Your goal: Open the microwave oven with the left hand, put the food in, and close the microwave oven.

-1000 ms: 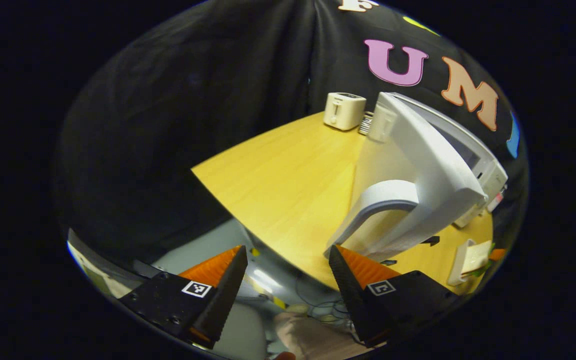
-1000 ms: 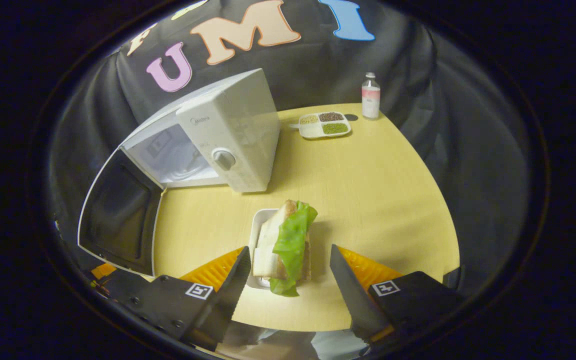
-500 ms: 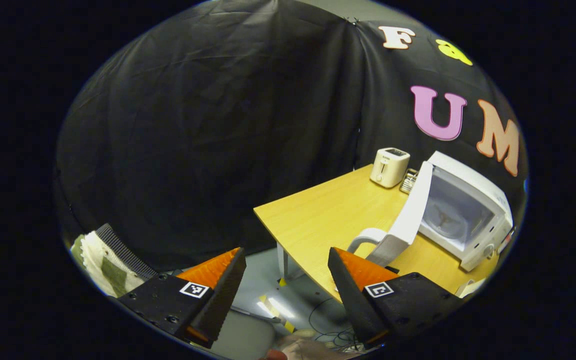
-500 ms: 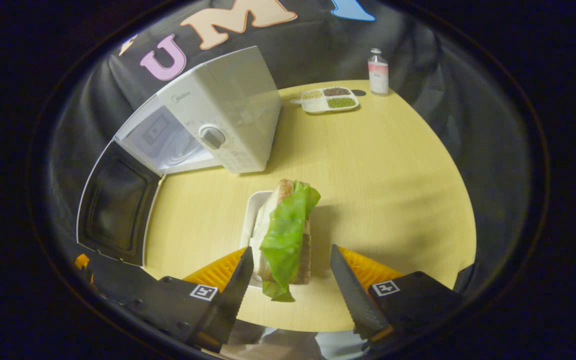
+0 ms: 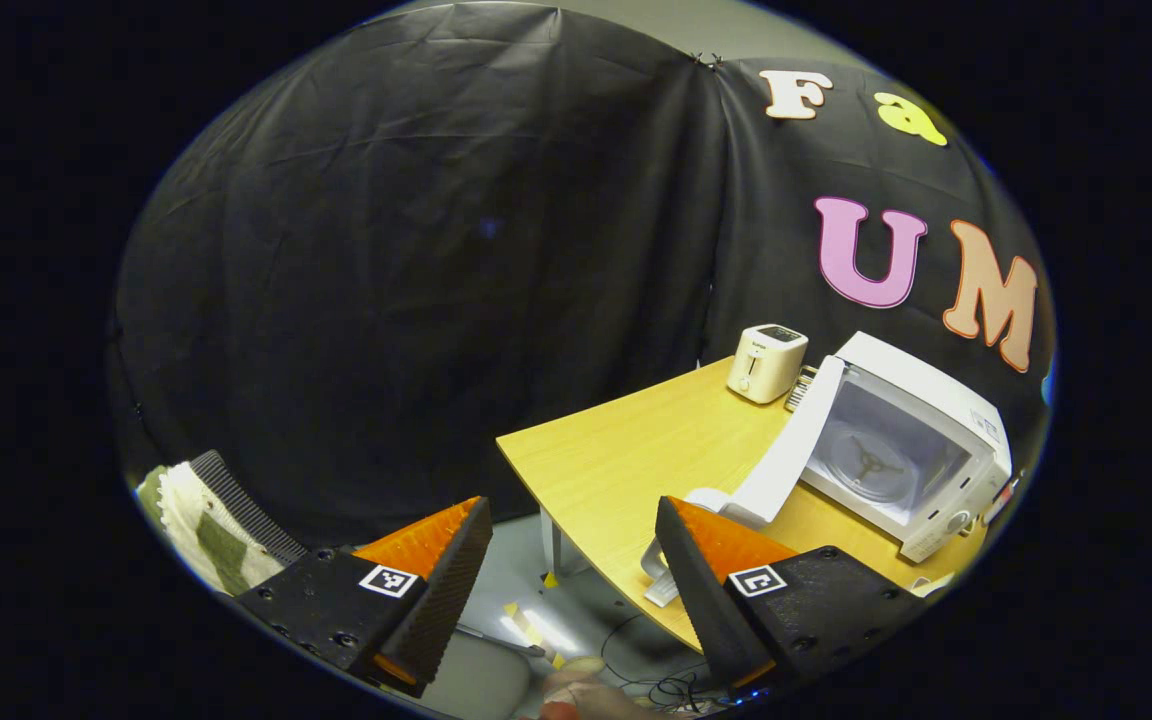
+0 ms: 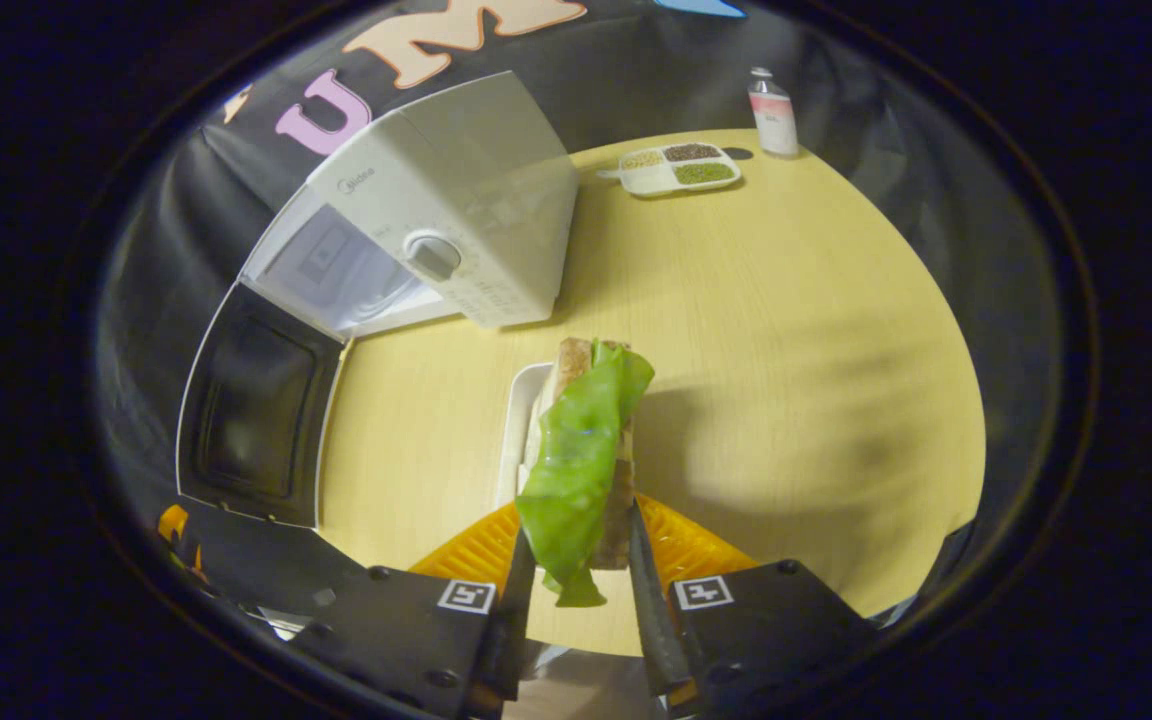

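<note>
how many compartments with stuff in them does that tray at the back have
3 filled compartments in the tray at the table's far edge: pale left, dark upper right, green lower right. A handle-side section is unclear.

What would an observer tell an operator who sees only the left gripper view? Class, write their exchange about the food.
Operator: Where is the food?
Observer: A sandwich with lettuce sits between the right claw fingers, over a white dish.
Operator: Is it gripped?
Observer: Both fingers press its sides.
Operator: What lies past the microwave?
Observer: A divided tray of grains lies near the table's far edge.
</note>
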Tool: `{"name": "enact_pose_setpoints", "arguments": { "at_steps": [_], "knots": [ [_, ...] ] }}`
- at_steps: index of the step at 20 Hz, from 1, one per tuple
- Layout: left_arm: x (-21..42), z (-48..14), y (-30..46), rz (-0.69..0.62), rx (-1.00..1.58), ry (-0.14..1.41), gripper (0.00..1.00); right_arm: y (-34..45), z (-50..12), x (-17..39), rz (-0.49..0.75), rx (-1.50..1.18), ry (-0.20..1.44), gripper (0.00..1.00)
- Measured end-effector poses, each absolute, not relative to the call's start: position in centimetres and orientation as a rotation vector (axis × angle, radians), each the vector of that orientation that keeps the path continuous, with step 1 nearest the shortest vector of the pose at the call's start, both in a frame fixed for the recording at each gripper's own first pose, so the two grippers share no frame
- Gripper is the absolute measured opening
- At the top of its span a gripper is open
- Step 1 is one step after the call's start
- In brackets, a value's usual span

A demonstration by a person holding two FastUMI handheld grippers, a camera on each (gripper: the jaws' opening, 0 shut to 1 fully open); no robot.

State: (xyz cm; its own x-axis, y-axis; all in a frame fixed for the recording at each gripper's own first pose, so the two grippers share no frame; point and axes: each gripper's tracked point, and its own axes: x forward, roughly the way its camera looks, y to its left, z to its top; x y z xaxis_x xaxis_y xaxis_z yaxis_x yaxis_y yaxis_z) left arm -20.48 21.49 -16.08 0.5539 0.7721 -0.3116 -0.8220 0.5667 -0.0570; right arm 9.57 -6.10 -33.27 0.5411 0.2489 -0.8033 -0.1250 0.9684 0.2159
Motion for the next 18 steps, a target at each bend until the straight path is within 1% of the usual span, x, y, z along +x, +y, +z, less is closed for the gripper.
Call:
{"name": "enact_pose_setpoints", "arguments": {
  "at_steps": [1,2,3,4,8,11,15,18],
  "knots": [
    [-20.4,-16.2,21.5,0.943,-0.204,0.266,0.97,-5.9,-32.8,9.5,0.218,0.164,0.969,0.31],
    [-20.3,-16.2,21.6,0.938,-0.202,0.267,0.97,-5.9,-32.5,9.6,0.209,0.179,0.960,0.37],
    [-20.1,-16.3,21.7,0.931,-0.201,0.265,0.97,-5.7,-32.1,9.7,0.208,0.196,0.949,0.31],
    [-19.8,-16.3,22.0,0.922,-0.203,0.268,0.97,-5.4,-31.6,9.6,0.207,0.216,0.938,0.37],
    [-17.4,-16.8,24.6,0.856,-0.195,0.280,0.97,-4.7,-29.7,9.5,0.163,0.286,0.890,0.37],
    [-15.8,-17.4,25.7,0.788,-0.207,0.302,0.97,-3.3,-27.8,9.2,0.127,0.391,0.845,0.37],
    [-13.6,-19.2,26.9,0.692,-0.239,0.358,0.97,1.1,-25.1,8.5,0.147,0.583,0.764,0.37],
    [-12.2,-20.1,28.1,0.630,-0.242,0.393,0.97,5.4,-24.5,7.9,0.180,0.694,0.731,0.37]
  ]
}}
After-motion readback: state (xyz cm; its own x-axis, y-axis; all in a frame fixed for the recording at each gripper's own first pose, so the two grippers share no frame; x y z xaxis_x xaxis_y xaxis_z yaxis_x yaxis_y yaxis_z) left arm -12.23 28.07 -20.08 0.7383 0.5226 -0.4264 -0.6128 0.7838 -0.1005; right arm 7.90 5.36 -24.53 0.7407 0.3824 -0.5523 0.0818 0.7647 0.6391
